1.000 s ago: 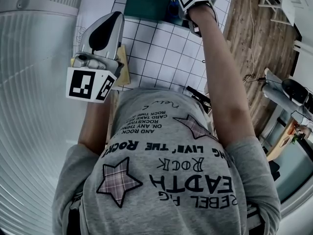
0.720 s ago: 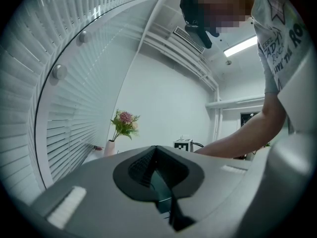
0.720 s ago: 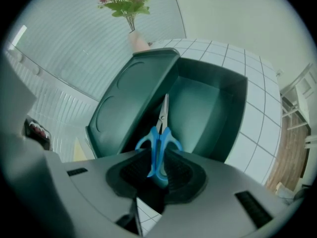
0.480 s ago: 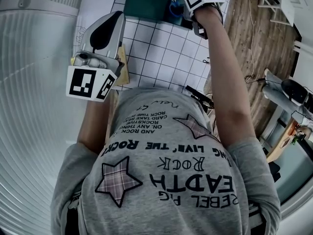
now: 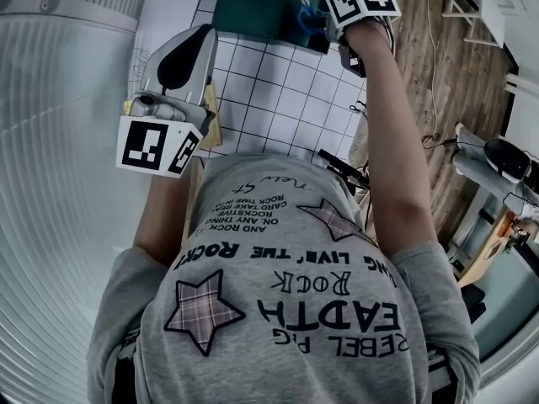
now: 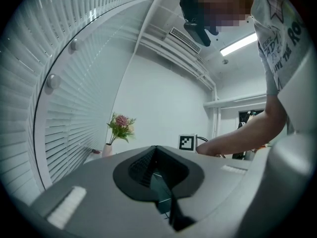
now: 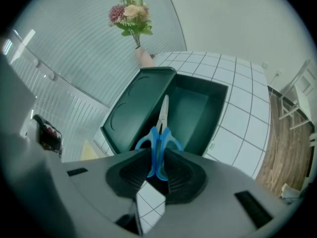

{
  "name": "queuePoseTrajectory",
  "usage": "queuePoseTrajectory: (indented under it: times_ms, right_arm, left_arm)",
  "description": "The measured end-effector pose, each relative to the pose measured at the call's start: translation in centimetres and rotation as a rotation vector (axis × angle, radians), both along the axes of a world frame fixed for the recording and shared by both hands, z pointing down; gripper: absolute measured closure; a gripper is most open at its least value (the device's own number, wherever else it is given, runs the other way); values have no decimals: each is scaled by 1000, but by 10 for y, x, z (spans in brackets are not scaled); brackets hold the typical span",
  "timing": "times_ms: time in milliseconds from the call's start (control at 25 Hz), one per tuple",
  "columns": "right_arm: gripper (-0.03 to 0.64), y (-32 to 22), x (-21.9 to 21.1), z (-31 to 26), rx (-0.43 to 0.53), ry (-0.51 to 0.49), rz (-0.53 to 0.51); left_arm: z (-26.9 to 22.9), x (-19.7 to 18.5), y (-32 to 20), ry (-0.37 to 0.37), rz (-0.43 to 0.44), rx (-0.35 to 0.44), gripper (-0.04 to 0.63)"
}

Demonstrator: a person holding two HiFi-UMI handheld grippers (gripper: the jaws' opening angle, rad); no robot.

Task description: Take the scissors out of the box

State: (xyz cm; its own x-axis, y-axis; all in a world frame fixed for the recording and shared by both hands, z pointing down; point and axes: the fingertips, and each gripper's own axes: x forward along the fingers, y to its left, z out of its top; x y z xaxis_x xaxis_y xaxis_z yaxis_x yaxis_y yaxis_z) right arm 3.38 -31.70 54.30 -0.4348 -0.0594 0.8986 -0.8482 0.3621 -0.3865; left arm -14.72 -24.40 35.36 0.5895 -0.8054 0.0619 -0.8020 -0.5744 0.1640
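Note:
Blue-handled scissors (image 7: 159,139) hang with their blades pointing down over the open dark green box (image 7: 198,108). My right gripper (image 7: 157,165) is shut on the handles. In the head view the scissors (image 5: 303,8) show at the near edge of the box (image 5: 253,2), just left of my right gripper (image 5: 327,22) under its marker cube. The box's lid (image 7: 130,114) lies folded open to the left. My left gripper (image 5: 195,39) is held level over the table's left side, away from the box. Its jaws (image 6: 156,150) meet at the tips with nothing between them.
The box stands on a white table with a grid pattern (image 5: 278,91). A vase of flowers (image 7: 131,14) is behind the box near the curved slatted window. A pale wooden piece (image 5: 210,116) lies under my left gripper. Wooden floor (image 5: 438,99) lies to the right of the table.
My right gripper has risen and drifted a little right and farther away with the scissors in it, so they now show above the box's edge. The left gripper has stayed put.

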Motion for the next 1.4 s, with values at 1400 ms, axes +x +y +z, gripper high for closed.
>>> queuePoseTrajectory:
  times_ms: [1400]
  right_arm:
    - [526,63,-6,-236,791,-662,-1]
  left_arm:
    - [-67,12,54,-73,-67,127,594]
